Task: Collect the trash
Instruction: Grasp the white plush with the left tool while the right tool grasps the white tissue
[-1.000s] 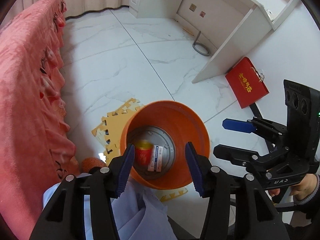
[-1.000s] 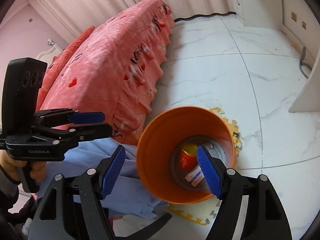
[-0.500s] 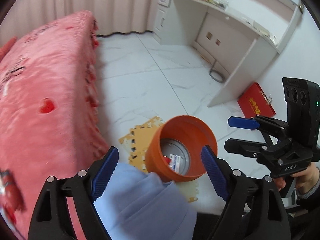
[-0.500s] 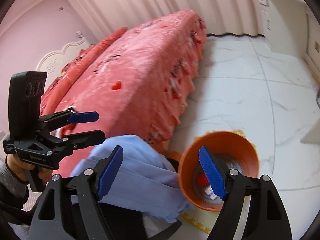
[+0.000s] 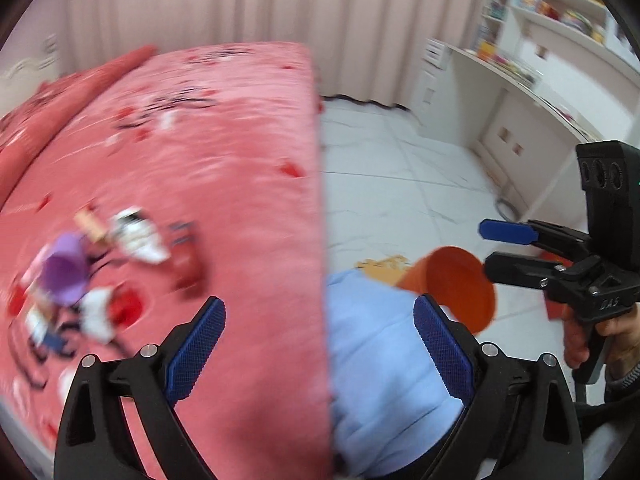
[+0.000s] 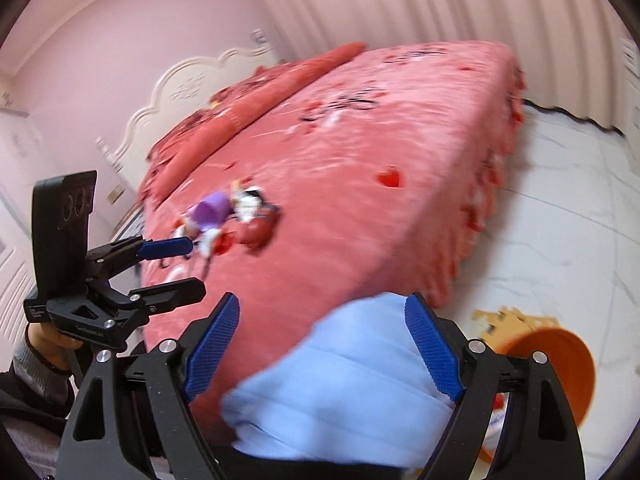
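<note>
A small heap of trash lies on the pink bed (image 5: pixel 224 160): a purple cup (image 5: pixel 66 270) (image 6: pixel 210 210), white wrappers (image 5: pixel 136 236) (image 6: pixel 248 200) and a red piece (image 5: pixel 188 268) (image 6: pixel 260 232), all blurred. The orange bin (image 5: pixel 456 292) (image 6: pixel 552 360) stands on the floor beside the bed, with some trash showing inside it in the right wrist view. My left gripper (image 5: pixel 320 336) (image 6: pixel 192 266) hovers over the bed's edge, jaws opening, nothing between them. My right gripper (image 6: pixel 324 332) (image 5: pixel 500 252) is near the bin, jaws opening and empty too.
A person's light-blue knee (image 5: pixel 384 360) (image 6: pixel 352 380) fills the foreground between bed and bin. A yellow foam mat (image 5: pixel 384 266) (image 6: pixel 504 320) lies under the bin. A white desk with shelves (image 5: pixel 520 92) lines the far wall. The headboard (image 6: pixel 192 84) is at the bed's far end.
Both cameras have swung up and away from the bin's mouth toward the bed top. Both pairs of jaws have spread wider. The trash heap on the bed has come into view.
</note>
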`<control>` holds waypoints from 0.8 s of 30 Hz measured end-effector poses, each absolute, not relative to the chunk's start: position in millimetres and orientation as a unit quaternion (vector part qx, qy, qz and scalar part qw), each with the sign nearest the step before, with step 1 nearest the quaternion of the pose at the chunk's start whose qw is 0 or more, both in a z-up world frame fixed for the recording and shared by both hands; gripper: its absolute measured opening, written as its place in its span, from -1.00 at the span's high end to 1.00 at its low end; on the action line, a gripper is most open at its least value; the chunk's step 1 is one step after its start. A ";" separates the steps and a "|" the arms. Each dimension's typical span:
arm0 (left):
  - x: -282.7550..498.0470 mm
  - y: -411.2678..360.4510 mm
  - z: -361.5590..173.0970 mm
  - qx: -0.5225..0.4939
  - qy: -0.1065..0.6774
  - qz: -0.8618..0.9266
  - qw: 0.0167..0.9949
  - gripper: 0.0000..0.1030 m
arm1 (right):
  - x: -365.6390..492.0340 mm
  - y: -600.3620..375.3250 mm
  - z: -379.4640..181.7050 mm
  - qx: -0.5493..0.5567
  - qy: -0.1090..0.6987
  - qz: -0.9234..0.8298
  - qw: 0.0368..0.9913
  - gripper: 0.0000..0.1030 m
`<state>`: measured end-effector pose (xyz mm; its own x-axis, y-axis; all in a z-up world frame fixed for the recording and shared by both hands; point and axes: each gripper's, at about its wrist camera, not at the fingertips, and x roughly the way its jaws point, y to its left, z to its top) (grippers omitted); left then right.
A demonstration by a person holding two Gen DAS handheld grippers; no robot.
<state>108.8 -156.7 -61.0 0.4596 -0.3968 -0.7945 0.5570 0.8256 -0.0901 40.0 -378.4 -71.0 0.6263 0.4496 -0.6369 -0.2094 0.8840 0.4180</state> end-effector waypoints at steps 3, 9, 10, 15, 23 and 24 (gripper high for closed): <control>108.2 -118.4 -59.6 0.067 0.442 -0.243 0.861 -0.82 | 53.1 -349.0 -65.6 0.139 0.391 0.213 0.885 -0.63; 110.5 -63.9 -56.1 0.040 0.438 -0.196 0.876 -0.82 | 85.5 -288.4 -58.0 0.106 0.393 0.264 0.874 -0.63; 111.1 -55.4 -56.8 0.039 0.438 -0.192 0.877 -0.82 | 88.9 -282.2 -57.2 0.101 0.393 0.270 0.873 -0.63; 130.3 -26.5 -62.5 0.027 0.436 -0.177 0.882 -0.82 | 120.8 -246.6 -55.0 0.071 0.395 0.296 0.867 -0.63; 175.1 -9.6 -88.8 0.016 0.453 -0.179 0.873 -0.82 | 184.3 -205.2 -62.9 0.030 0.402 0.322 0.856 -0.63; 182.5 -7.9 -94.6 0.017 0.458 -0.180 0.870 -0.82 | 189.8 -202.1 -64.6 0.026 0.403 0.323 0.856 -0.63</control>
<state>182.5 -7.9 -94.6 0.5160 -0.2969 -0.8035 0.3282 0.9349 -0.1347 189.8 -202.1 -64.6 0.4658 0.5743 -0.6732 -0.5318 0.7897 0.3057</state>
